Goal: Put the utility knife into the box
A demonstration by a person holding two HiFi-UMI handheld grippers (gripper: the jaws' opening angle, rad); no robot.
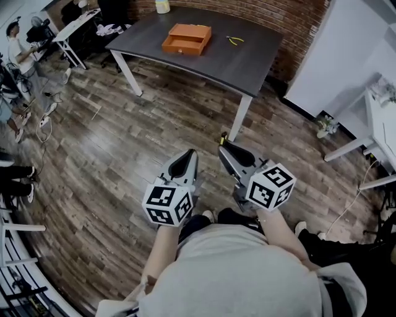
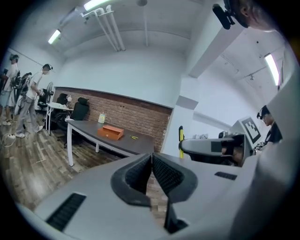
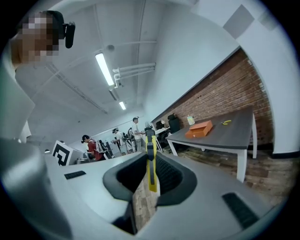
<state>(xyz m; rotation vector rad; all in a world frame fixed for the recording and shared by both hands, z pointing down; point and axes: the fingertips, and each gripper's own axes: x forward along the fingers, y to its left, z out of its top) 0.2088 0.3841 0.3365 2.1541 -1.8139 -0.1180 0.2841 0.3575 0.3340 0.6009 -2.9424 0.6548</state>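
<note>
The orange box lies open on the dark table far ahead of me; it also shows as the orange box and the orange box. My right gripper is shut on a yellow utility knife, which stands upright between the pads and sticks out past the tips. The knife's end pokes out in the head view. My left gripper is held beside it at waist height, jaws shut with nothing in them.
Small yellow-handled pliers lie on the table right of the box, and a pale jar stands at its far edge. Wood floor stretches between me and the table. People and desks are at the far left; white furniture stands at the right.
</note>
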